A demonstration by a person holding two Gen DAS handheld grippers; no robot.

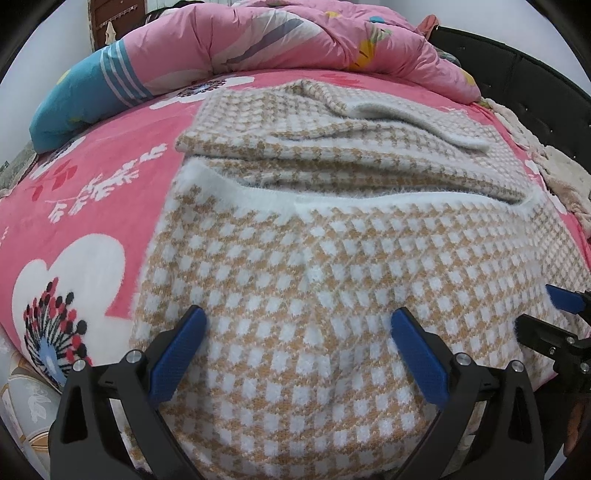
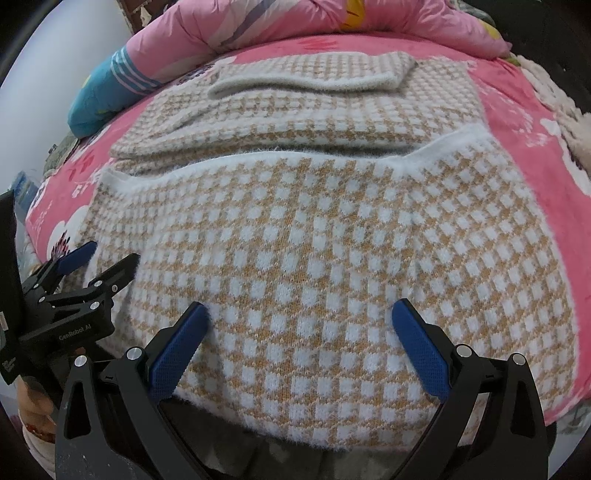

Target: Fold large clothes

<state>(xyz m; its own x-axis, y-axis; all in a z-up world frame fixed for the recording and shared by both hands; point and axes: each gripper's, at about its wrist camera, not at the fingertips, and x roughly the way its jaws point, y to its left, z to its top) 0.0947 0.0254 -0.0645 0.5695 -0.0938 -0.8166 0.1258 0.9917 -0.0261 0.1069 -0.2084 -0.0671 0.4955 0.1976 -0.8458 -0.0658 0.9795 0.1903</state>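
Observation:
A large knitted garment [image 1: 314, 280] in tan and white checks lies folded over on the pink bed; the right wrist view shows the same garment [image 2: 314, 240], its near fold ending in a white fuzzy edge [image 2: 258, 162]. A folded sleeve with a pale cuff [image 2: 303, 83] rests on the far half. My left gripper [image 1: 299, 325] hovers open over the near left part of the knit, with nothing between its fingers. My right gripper [image 2: 299, 321] is open over the near right part, also holding nothing. Each gripper shows at the edge of the other's view.
A pink flowered sheet [image 1: 92, 206] covers the bed. A bunched pink quilt [image 1: 295, 33] and a blue striped pillow [image 1: 85, 92] lie along the far side. A dark headboard [image 1: 517, 74] and a cream fluffy cloth [image 1: 554, 166] are at the right.

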